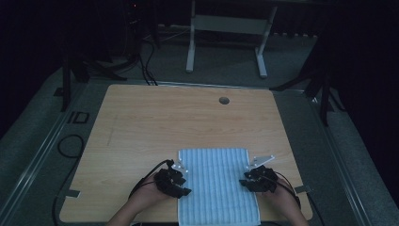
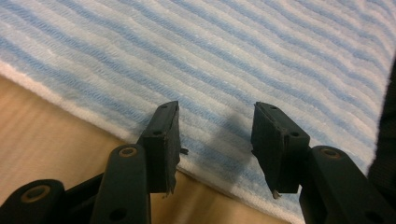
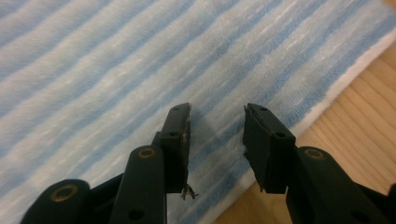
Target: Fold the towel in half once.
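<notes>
A blue-and-white striped towel (image 1: 217, 183) is laid flat at the near edge of the wooden table (image 1: 155, 122), its stripes running away from the person and its near end reaching the table's front rim. It looks spread out in a single smooth layer, which leaves both long edges free to be taken from the sides.

The left gripper (image 1: 175, 181) is held at the towel's left edge, and in the left gripper view (image 2: 215, 140) its jaws are seen parted with a clear gap, poised over the white hem where cloth meets wood; nothing is held between them. The right gripper (image 1: 256, 179) is placed likewise at the right edge, and in the right gripper view (image 3: 215, 137) its jaws are also apart and empty above the hem. This mirrored placement is judged to prepare a two-sided pinch, perhaps for folding.
</notes>
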The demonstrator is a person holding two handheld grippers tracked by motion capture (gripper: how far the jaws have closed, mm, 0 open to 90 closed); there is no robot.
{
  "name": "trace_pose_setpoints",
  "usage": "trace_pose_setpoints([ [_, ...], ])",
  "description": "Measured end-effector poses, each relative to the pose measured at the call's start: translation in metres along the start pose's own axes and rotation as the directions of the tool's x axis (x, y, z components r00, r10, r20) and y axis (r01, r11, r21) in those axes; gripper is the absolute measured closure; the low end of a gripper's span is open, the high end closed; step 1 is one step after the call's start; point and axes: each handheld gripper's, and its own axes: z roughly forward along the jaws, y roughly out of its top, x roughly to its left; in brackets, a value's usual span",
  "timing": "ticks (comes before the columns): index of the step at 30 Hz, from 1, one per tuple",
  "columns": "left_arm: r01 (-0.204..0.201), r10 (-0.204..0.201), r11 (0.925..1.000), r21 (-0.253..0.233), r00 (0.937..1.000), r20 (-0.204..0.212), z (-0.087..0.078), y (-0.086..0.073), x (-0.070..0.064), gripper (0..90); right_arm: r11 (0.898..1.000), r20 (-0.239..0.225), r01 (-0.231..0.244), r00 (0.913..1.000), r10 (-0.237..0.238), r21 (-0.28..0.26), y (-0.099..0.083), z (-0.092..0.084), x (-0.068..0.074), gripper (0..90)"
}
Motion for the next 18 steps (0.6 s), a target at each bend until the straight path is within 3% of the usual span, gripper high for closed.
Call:
trace_pose_setpoints([
  [4,0.017,-0.016,0.9998,-0.015,0.9998,0.006,0.0,0.003,0.014,51.9,0.999,-0.011,-0.026,0.9996,0.026,-0.031,0.003,0.005,-0.009,60.7],
  [7,0.006,-0.006,0.9999,-0.01,1.0,-0.007,0.001,0.009,0.022,51.9,1.0,-0.004,-0.023,0.9997,0.023,-0.021,0.009,0.007,-0.013,60.5],
  [18,0.026,-0.026,0.9996,-0.012,0.9983,-0.052,0.004,0.025,0.05,52.4,0.998,-0.002,-0.051,0.9987,0.051,-0.025,0.03,0.02,-0.037,59.5],
])
